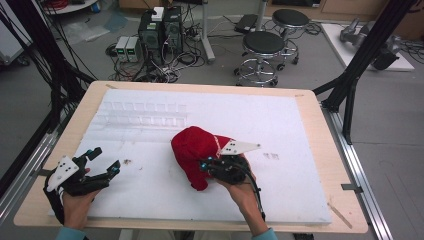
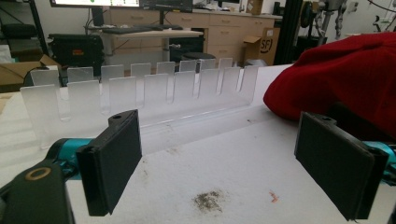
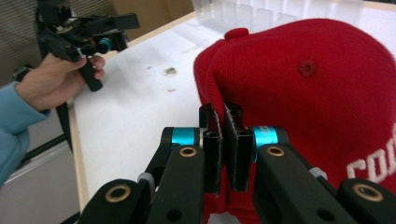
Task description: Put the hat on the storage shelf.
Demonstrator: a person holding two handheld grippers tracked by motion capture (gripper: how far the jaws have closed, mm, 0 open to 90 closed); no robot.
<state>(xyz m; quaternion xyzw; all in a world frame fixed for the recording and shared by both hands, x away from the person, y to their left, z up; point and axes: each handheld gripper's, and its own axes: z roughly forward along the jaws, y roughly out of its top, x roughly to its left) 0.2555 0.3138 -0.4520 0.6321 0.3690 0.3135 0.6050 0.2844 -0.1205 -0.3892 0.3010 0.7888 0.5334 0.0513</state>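
A red baseball cap (image 1: 196,150) with white lettering lies near the middle of the white board (image 1: 280,125). My right gripper (image 1: 206,165) is shut on the cap's edge; in the right gripper view the jaws pinch the red fabric (image 3: 223,119). Near the board's front left corner my left gripper (image 1: 106,161) stands open with nothing between its jaws, well to the left of the cap. The left gripper view shows the cap (image 2: 345,79) beyond the right pad (image 2: 336,163).
A clear plastic rack (image 1: 142,114) with upright dividers stands at the back left of the board, seen close in the left gripper view (image 2: 140,93). A small dark stain (image 1: 127,161) marks the board by the left gripper. Stools and computers stand on the floor beyond the table.
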